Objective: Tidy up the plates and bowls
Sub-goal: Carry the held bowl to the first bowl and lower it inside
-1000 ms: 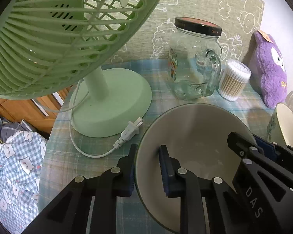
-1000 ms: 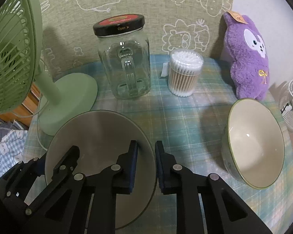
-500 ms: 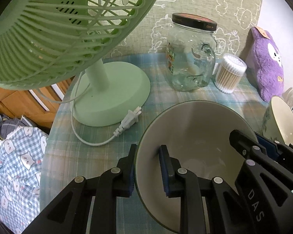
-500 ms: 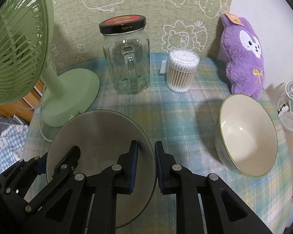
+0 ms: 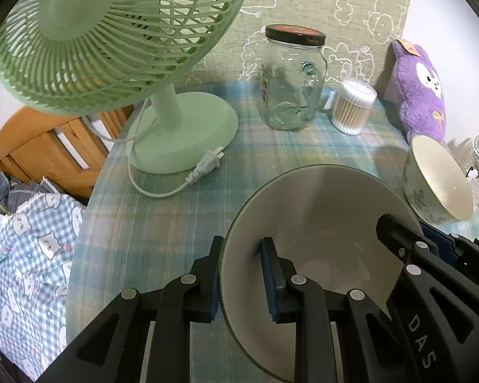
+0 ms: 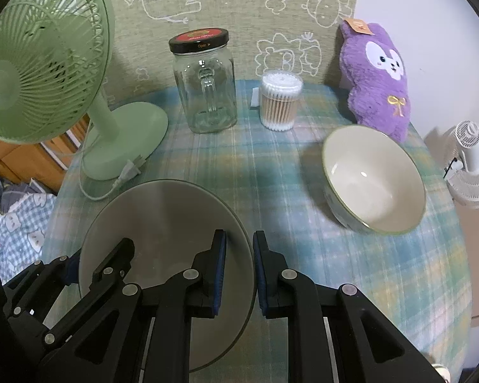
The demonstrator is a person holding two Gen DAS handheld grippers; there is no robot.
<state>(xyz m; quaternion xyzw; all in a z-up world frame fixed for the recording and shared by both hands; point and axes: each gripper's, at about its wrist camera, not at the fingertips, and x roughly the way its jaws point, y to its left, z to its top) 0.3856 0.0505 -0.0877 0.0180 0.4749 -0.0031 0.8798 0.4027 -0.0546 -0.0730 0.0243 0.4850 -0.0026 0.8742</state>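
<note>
**Two hand-held grippers hold one pale bowl by opposite rims**

A pale bowl (image 5: 319,223) with a thin green edge sits low in both views, above a tabletop (image 6: 271,166) covered in a blue-green plaid cloth. The left hand-held gripper (image 5: 239,274) has its jaws narrowed onto the bowl's left rim, one blue pad outside the wall and one inside. The right hand-held gripper (image 6: 239,268) clamps the opposite rim the same way. A second bowl (image 6: 373,178), cream inside with a green rim, rests on the cloth to the right, well apart from the held one. At the back stand a green fan (image 6: 44,73), a lidded glass jar (image 6: 204,86), a tub of cotton swabs (image 6: 279,100) and a purple plush toy (image 6: 378,76).
</note>
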